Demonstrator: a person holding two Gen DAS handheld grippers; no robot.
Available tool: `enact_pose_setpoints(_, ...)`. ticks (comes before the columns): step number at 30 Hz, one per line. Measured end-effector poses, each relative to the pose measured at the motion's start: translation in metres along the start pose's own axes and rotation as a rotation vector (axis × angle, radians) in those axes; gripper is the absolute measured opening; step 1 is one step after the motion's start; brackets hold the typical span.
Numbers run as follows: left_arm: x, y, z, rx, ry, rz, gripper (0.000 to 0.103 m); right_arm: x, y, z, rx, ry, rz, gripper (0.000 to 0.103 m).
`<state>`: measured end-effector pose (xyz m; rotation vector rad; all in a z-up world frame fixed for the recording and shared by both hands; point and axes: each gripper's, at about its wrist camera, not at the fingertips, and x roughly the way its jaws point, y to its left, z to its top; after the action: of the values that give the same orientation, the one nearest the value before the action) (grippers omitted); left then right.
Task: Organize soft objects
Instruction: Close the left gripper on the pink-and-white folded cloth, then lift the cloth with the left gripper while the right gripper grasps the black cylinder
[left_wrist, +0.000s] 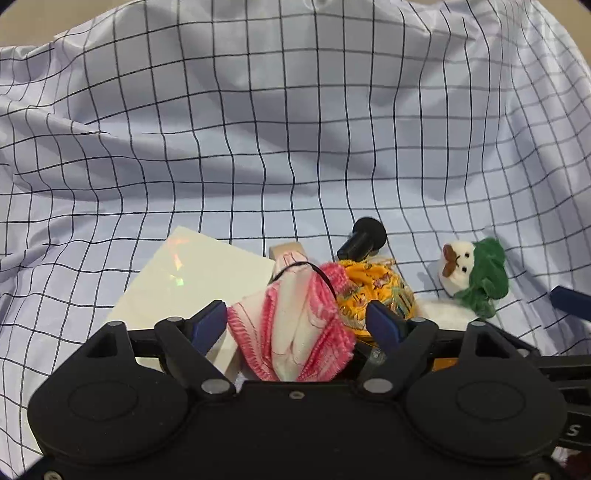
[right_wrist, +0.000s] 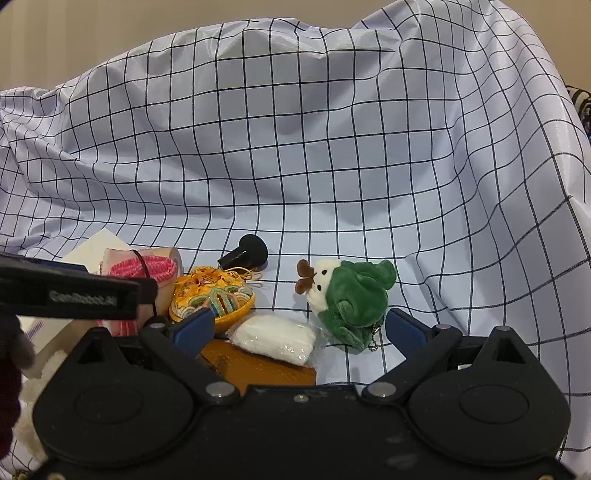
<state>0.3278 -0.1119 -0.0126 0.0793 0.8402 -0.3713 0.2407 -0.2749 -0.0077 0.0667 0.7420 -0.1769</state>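
Between your left gripper (left_wrist: 297, 319)'s blue pads sits the pink-and-white fringed cloth (left_wrist: 299, 325), bunched up and resting on its own weight; the jaws stand wide with a gap showing at the left pad, so you are not squeezing it, though at the right pad I cannot tell whether cloth and pad touch. It lies partly over the cream card (left_wrist: 199, 273) and leans against the yellow embroidered pouch (left_wrist: 373, 288), which reads as a deliberate gathering: the soft things are crowded together at the near edge of the checked sheet (left_wrist: 258, 129) rather than scattered. Behind the pouch the black knobbed piece (left_wrist: 364, 238) lies on its side, hard and probably not part of the sorting. Your right gripper (right_wrist: 299, 328) is also spread wide and holds nothing; between its pads lie the white wad in clear wrap (right_wrist: 275, 338) on an orange padded envelope (right_wrist: 258, 365), and the green-hooded plush (right_wrist: 347, 299), lying on its side near the right pad, with a small chain at its lower end. That placing suggests the plush or the white wad is your next pick. Both will squash under the pads, so take the plush by its body, not the chain.
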Motion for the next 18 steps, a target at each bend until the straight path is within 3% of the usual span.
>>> enact_pose_setpoints(2,0.003,-0.003,-0.002,0.016,-0.001,0.012,0.079,0.000,-0.002,-0.001,0.004,0.000,0.000,0.099)
enact_pose_setpoints(3,0.005,-0.004,-0.003,0.017,0.000,0.015,0.072,0.000,-0.003,-0.001,0.006,0.000,-0.001,0.099)
enact_pose_setpoints(4,0.005,-0.003,-0.004,0.013,-0.004,0.017,0.057,0.000,-0.004,-0.002,0.008,-0.001,-0.001,0.099)
enact_pose_setpoints(7,0.003,0.003,-0.003,-0.010,-0.013,0.004,0.048,0.000,-0.005,-0.001,0.011,-0.002,-0.003,0.099)
enact_pose_setpoints(18,-0.029,0.027,0.024,-0.082,-0.126,-0.019,0.047,0.015,0.000,0.024,-0.014,-0.016,0.033,0.099)
